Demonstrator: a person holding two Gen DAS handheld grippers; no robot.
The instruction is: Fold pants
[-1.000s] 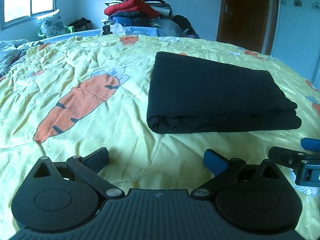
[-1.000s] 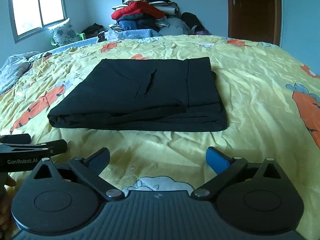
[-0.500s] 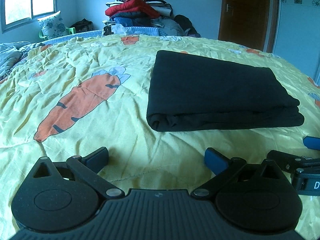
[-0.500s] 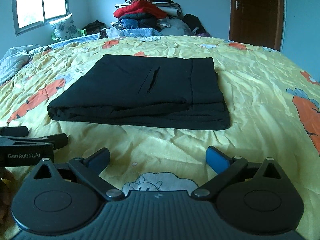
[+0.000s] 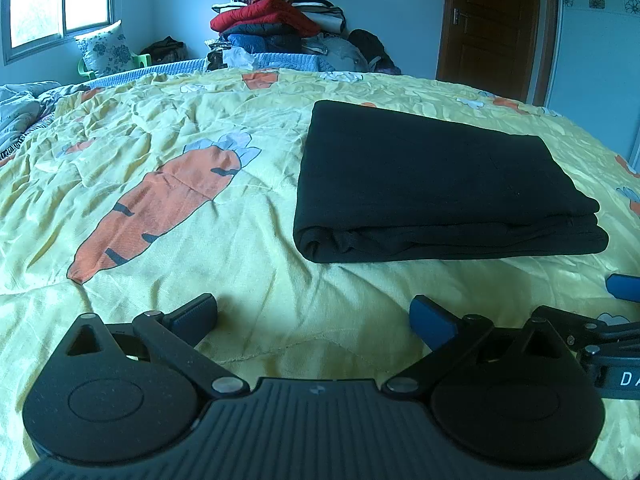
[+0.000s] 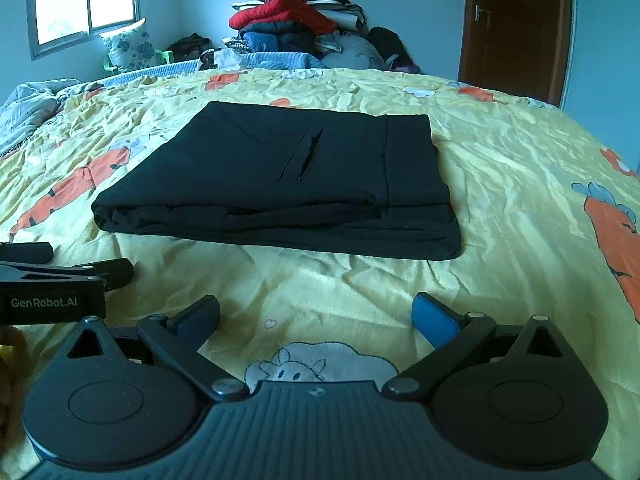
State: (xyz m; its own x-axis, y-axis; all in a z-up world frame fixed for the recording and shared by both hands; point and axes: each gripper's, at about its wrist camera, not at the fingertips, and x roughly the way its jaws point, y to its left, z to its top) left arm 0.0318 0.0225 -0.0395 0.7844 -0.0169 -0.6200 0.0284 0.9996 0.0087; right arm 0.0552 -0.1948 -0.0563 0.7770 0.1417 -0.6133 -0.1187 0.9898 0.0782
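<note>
Black fabric, folded into a flat stack of layers, is the landmark here: the pants (image 5: pixel 440 184) lie on the yellow carrot-print quilt (image 5: pixel 168 152), and everything else is placed from them.

Left of the pants and nearer the cameras, the left gripper (image 5: pixel 314 314) hovers over bare quilt with its jaws spread wide and nothing between them. In the right wrist view the same tool shows side-on (image 6: pixel 60 276), just short of the pants' near left corner. The right gripper (image 6: pixel 316 314) sits in front of the pants' near edge, a little to the right, jaws likewise spread and empty, apart from the cloth.

The fold looks finished or close to it, so the risks are of undoing it. The near edge shows several loose layers (image 6: pixel 280 220); a finger that catches only the top one would likely peel it back and skew the stack. A pinch at one corner alone would probably drag the bundle across the slippery, wrinkled quilt. The gaping pocket slit (image 6: pixel 308 154) could snag a fingertip.

Writing: the left gripper's body reads "GenRobot.AI" (image 6: pixel 44 303) in the right wrist view; the right gripper's body shows only "DA" (image 5: pixel 628 379) at the frame's edge in the left wrist view, the rest being cut off.
</note>
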